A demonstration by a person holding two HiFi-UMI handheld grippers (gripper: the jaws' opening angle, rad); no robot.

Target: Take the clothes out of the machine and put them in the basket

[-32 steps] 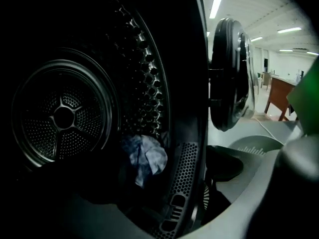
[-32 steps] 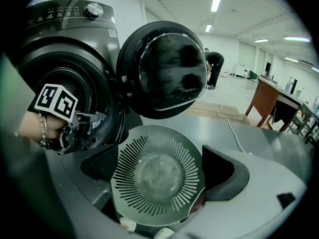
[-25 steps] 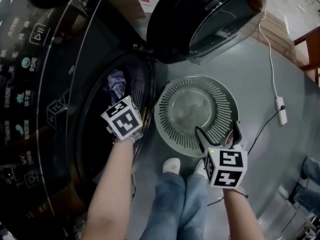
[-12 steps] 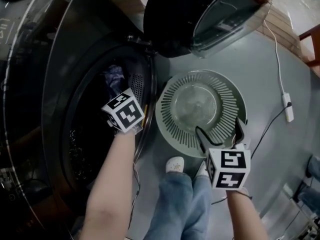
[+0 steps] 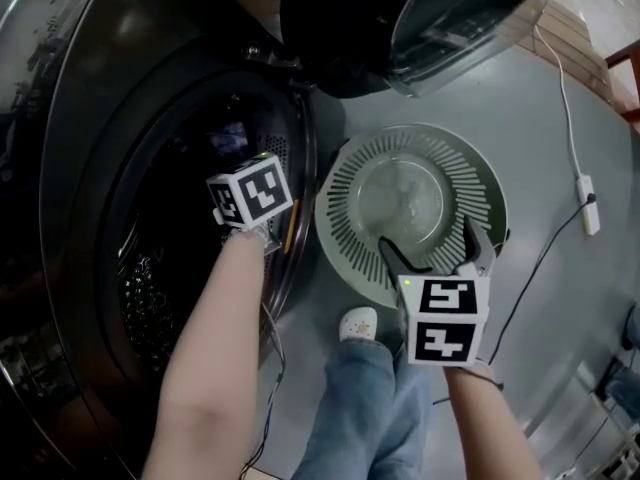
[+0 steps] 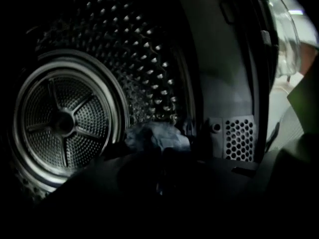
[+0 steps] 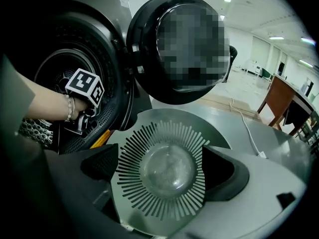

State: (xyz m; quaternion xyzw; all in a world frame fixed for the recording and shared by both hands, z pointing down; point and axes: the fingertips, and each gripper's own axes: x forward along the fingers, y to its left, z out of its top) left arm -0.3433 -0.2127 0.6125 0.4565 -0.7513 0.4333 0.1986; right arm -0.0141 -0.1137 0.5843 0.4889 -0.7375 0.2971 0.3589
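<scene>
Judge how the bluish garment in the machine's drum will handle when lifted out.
Probably floppy: the garment lies crumpled in soft folds at the bottom of the drum, so it should droop and trail. Likely light, since it is one small bundle of thin-looking cloth. It should not roll or tip, but might drag on the perforated wall.

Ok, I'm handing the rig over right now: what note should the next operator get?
Left gripper: inside the drum, jaws just closed right at a bluish cloth; too dark to confirm the pinch.
Right gripper: open, empty, over the basket.
Done: door open; nothing in the basket yet.
Left: check the grip, lift the cloth out, drop it in the basket, then look in the drum for more.
</scene>
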